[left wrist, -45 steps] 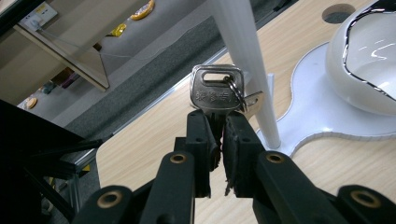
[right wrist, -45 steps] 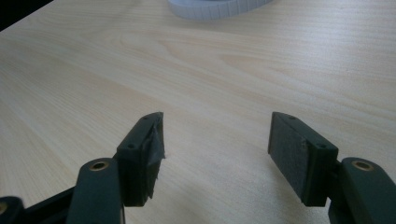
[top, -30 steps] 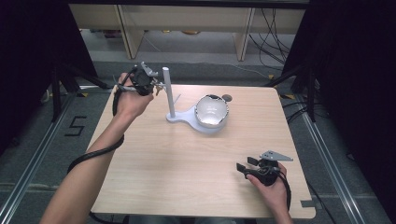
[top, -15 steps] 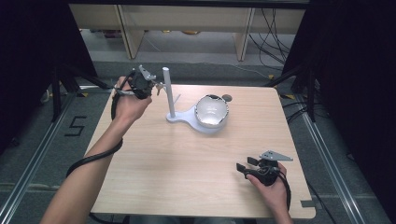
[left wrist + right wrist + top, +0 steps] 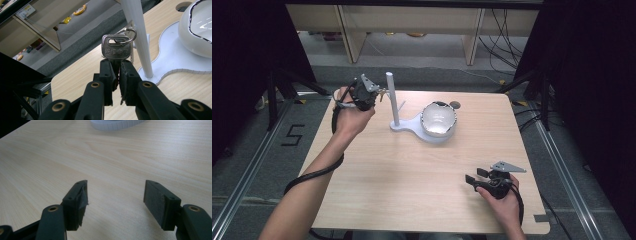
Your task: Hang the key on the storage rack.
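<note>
One key (image 5: 116, 50), pinched tight in left gripper (image 5: 117, 71), ring (image 5: 126, 37) by white post (image 5: 138, 37) — keep grip firm & ease ring onto peg; right gripper (image 5: 115, 200) gapes wide, idle.

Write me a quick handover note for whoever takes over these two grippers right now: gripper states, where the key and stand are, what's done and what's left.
Left gripper: shut on the key, held up beside the white post of the stand at the table's far left.
Right gripper: open, holding nothing, low over the bare table near the front right.
Things: the key's ring is close against the post; whether it touches or hangs on anything there cannot be told. A shiny white bowl sits on the stand's base.
Done: key gripped and brought to the post.
Left: probably hang the key ring on the stand, then let go.
</note>
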The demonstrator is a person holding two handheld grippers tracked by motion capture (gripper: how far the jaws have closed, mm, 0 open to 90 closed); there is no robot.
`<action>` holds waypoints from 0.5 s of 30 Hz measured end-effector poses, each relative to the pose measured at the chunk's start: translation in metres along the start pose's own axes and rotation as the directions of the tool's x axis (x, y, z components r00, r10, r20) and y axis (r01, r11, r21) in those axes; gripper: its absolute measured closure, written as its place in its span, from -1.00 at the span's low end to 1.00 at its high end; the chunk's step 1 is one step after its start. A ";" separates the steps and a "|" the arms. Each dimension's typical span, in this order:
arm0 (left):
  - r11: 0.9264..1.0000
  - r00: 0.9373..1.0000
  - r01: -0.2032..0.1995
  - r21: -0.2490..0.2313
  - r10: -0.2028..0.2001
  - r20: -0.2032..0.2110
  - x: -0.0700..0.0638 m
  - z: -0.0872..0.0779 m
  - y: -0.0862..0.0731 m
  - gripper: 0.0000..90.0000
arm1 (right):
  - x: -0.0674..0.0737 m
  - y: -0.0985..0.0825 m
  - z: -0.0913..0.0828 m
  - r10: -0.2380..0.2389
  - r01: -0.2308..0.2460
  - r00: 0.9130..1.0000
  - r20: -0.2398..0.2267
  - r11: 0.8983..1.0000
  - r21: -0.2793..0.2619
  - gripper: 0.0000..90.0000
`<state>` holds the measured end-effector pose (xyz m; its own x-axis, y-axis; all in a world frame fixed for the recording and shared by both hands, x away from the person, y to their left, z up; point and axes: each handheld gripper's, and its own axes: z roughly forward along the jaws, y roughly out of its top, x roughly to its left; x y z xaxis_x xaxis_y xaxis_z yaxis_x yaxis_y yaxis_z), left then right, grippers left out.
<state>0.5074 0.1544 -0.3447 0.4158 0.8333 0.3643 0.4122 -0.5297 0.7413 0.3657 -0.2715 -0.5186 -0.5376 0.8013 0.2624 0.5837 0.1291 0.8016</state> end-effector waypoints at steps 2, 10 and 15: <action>1.000 1.000 0.003 -0.009 -0.003 -0.002 0.000 0.000 -0.003 0.79 | 0.000 0.000 -0.001 -0.007 0.007 1.000 0.006 1.000 0.003 -0.18; 1.000 1.000 0.004 0.001 -0.004 0.012 0.002 0.006 -0.010 0.79 | 0.002 0.001 0.001 0.002 -0.002 1.000 -0.009 1.000 0.016 -0.18; 1.000 1.000 0.004 0.001 -0.004 0.011 0.000 0.008 -0.007 0.79 | 0.001 0.001 0.000 0.000 0.000 1.000 0.005 1.000 0.011 -0.18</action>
<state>0.5114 0.1570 -0.3541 0.4230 0.8335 0.3555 0.4146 -0.5269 0.7420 0.3659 -0.2705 -0.5181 -0.5343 0.8043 0.2599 0.5903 0.1351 0.7958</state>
